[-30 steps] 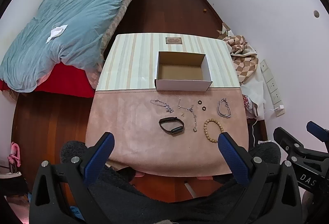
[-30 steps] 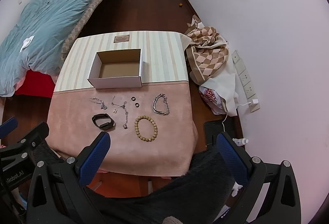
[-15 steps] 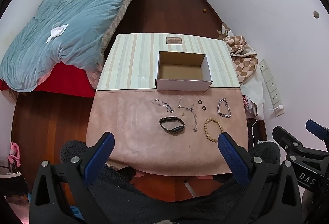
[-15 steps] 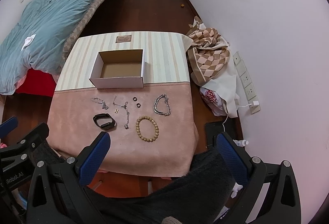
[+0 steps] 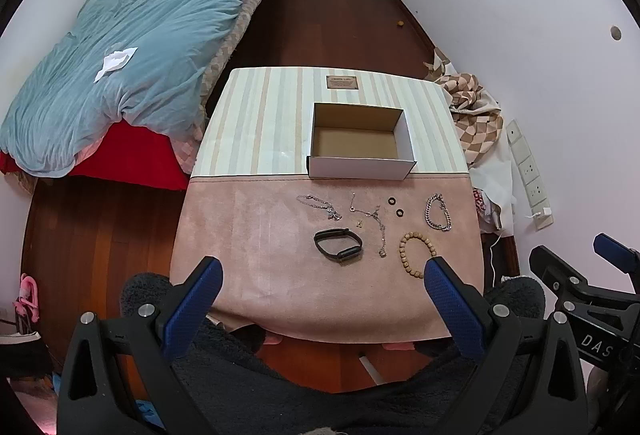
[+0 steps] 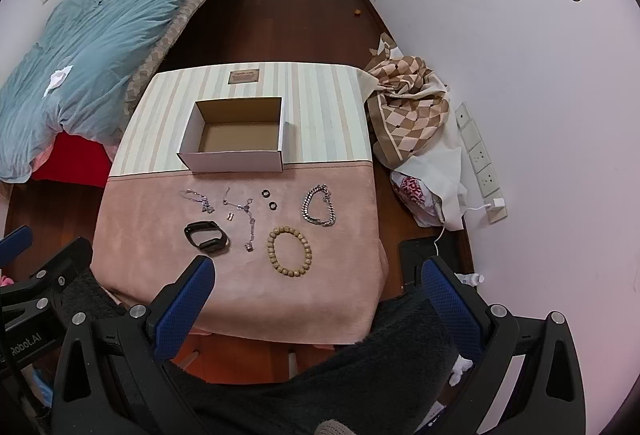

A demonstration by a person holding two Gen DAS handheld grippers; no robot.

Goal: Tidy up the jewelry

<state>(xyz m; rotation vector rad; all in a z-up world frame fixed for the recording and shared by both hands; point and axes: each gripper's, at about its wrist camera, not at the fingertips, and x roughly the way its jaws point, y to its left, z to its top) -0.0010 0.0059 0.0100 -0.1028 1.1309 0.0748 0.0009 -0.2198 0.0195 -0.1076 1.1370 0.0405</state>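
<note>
Nothing's picked up yet. Left gripper (image 5: 322, 277) and right gripper (image 6: 316, 277) both gape wide, empty. Wooden bead bracelet (image 6: 289, 252) lies just ahead of the right one, cardboard box (image 6: 234, 151) beyond; reach down next.

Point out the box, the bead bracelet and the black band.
box (image 6: 234, 160): right wrist view, front wall.
bead bracelet (image 6: 273, 257): right wrist view, beads on its left side.
black band (image 5: 347, 252): left wrist view, its front body.
</note>
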